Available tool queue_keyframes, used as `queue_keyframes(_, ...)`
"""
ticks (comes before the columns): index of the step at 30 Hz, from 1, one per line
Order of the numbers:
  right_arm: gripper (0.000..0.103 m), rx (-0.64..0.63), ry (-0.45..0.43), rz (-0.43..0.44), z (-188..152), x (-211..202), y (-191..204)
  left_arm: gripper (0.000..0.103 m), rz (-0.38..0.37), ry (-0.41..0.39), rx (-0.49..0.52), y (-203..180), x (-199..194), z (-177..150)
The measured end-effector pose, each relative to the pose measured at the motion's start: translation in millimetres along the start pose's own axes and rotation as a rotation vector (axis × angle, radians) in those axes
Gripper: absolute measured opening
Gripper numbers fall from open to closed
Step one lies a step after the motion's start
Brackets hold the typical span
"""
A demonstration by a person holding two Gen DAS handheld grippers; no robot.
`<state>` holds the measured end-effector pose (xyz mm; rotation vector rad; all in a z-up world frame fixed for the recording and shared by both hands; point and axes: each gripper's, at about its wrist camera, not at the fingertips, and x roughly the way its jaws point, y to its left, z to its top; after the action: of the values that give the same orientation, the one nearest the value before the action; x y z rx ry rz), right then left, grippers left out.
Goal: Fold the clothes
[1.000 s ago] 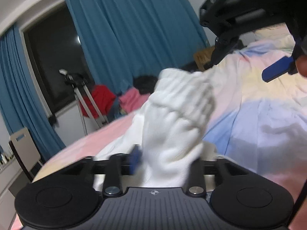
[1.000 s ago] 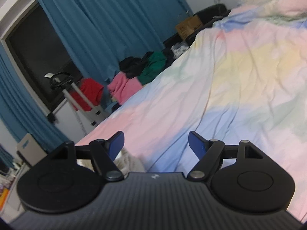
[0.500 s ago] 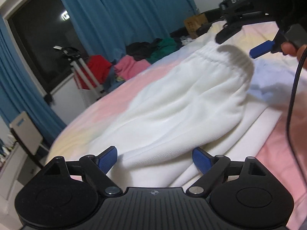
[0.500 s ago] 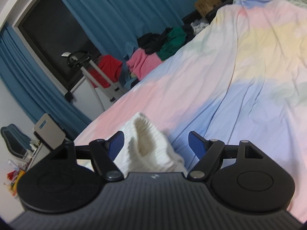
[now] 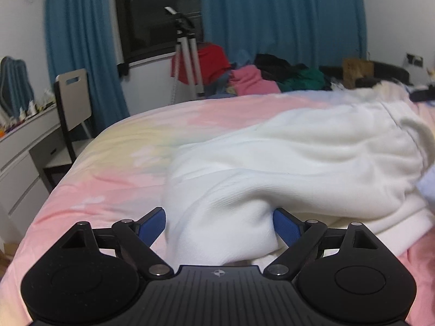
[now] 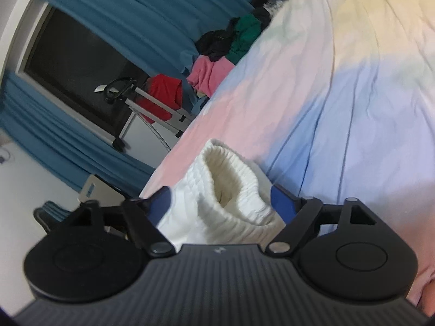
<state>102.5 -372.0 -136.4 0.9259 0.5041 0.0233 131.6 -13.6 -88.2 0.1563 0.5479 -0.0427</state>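
A white fleecy garment (image 5: 299, 157) lies spread in soft folds on the pastel bedsheet (image 5: 122, 157). My left gripper (image 5: 220, 226) is open wide at its near end, and a hump of the white fabric rises between the blue pads (image 5: 152, 225). In the right wrist view the garment's ribbed elastic opening (image 6: 231, 190) stands up between the fingers of my right gripper (image 6: 221, 205). That gripper's jaws are opening, with the ribbed edge loose between them. The garment's far right end runs out of the left wrist view.
The bedsheet (image 6: 353, 95) stretches away past the right gripper. Beyond the bed's far edge lie a heap of coloured clothes (image 5: 258, 78), a tripod (image 5: 185, 62) and a cardboard box (image 5: 356, 68). A chair (image 5: 73, 100) and a white desk (image 5: 24, 141) stand at the left.
The left gripper let go of the bunched white garment, which now lies flat on the bed, and swung left. The ribbed edge came between the right fingers, which spread wider as that gripper rolled.
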Motion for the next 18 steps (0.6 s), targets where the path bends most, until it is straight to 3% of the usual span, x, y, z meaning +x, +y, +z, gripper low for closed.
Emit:
queue_keyframes(7,0.087,-0.012,0.027,-0.133,-14,6,1,0.088,-0.009,0.008,-0.042,12,-1,3)
queue_keyframes(10,0.088,-0.013,0.049,-0.118,-20,9,0,0.088,-0.013,0.007,-0.05,6,-2,-2)
queue_keyframes(14,0.085,-0.067,0.178,-0.074,-30,35,4,0.088,-0.019,-0.013,-0.03,1,-4,-11)
queue_keyframes(18,0.081,-0.143,0.085,-0.114,-32,42,15,0.088,-0.008,-0.063,0.062,-9,-4,-16)
